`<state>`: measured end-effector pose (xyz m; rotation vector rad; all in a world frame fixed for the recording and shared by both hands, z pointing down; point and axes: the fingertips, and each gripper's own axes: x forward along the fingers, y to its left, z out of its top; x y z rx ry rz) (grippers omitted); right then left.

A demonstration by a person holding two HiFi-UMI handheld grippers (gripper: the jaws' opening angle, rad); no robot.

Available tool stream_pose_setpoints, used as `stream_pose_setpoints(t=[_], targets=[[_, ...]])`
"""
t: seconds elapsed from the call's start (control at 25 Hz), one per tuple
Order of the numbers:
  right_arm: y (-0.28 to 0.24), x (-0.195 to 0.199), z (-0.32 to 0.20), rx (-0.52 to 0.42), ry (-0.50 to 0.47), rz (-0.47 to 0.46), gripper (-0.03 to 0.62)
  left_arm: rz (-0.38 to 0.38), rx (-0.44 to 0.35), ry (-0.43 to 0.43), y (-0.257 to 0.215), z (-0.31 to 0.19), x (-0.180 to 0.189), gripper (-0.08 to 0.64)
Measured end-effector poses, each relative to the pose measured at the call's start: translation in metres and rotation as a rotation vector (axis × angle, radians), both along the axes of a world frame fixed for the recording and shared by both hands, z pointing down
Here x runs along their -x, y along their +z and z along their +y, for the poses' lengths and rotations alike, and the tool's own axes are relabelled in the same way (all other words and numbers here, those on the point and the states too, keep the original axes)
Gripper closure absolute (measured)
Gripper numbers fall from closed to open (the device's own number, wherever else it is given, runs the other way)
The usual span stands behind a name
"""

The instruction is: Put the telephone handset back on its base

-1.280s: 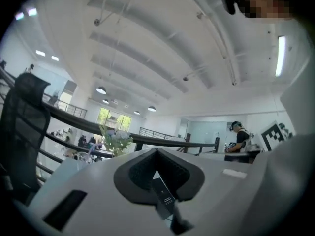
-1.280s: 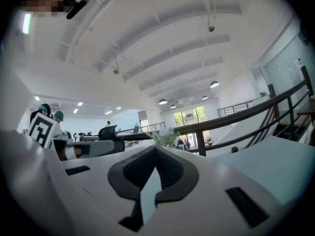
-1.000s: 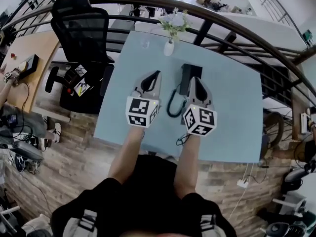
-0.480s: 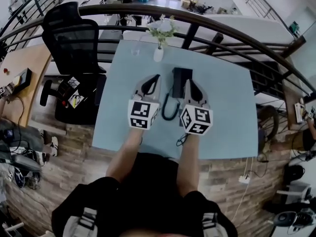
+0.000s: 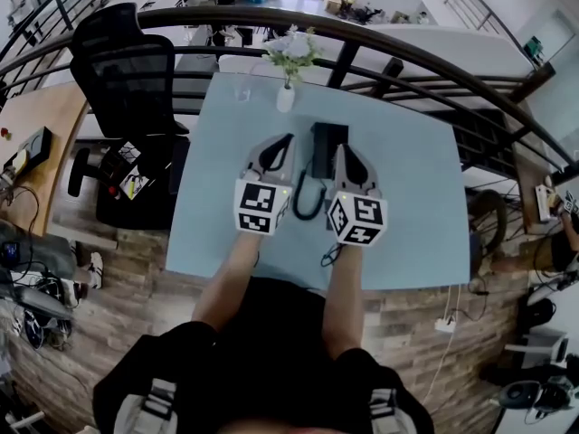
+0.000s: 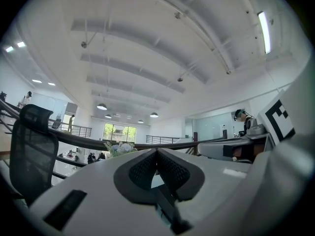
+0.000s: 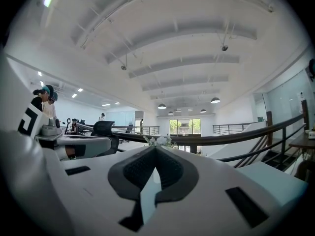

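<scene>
The black telephone (image 5: 326, 143) lies on the light blue table (image 5: 416, 197), its dark cord (image 5: 303, 202) looping toward me. I cannot make out the handset apart from the base. My left gripper (image 5: 289, 137) hovers just left of the phone, shut and empty. The right gripper (image 5: 340, 148) sits over the phone's right side, hiding part of it, and is shut with nothing in it. In the left gripper view the left gripper (image 6: 157, 151) points at the far railing with its tips together. The right gripper (image 7: 155, 148) likewise shows its tips together in its own view.
A white vase of flowers (image 5: 288, 61) and a clear glass (image 5: 242, 87) stand at the table's far edge, before a dark railing (image 5: 389, 48). A black office chair (image 5: 127, 70) stands to the left. A thin cable (image 5: 330, 256) runs off the near edge.
The head view has shifted, so the table sits further left in the picture. Both grippers stay shut beside the phone; the left one stands slightly nearer to it.
</scene>
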<state>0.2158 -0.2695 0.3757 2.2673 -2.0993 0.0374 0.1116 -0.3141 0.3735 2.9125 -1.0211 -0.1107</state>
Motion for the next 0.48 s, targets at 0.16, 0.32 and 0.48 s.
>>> stream_pose_setpoints(t=[0.16,0.32,0.48], targets=[[0.0003,0.0023,-0.0009,0.0,-0.007,0.006,0.598,-0.006,0.005,-0.003,0.0032,-0.0009,0.0012,0.56],[0.0018,0.0047,-0.0008,0.002,-0.013,0.011,0.598,-0.005,0.007,-0.004,0.0042,-0.0009,0.0023,0.56],[0.0053,0.0066,0.0,0.006,-0.017,0.016,0.598,-0.007,0.013,-0.001,0.0084,0.0,0.0024,0.56]])
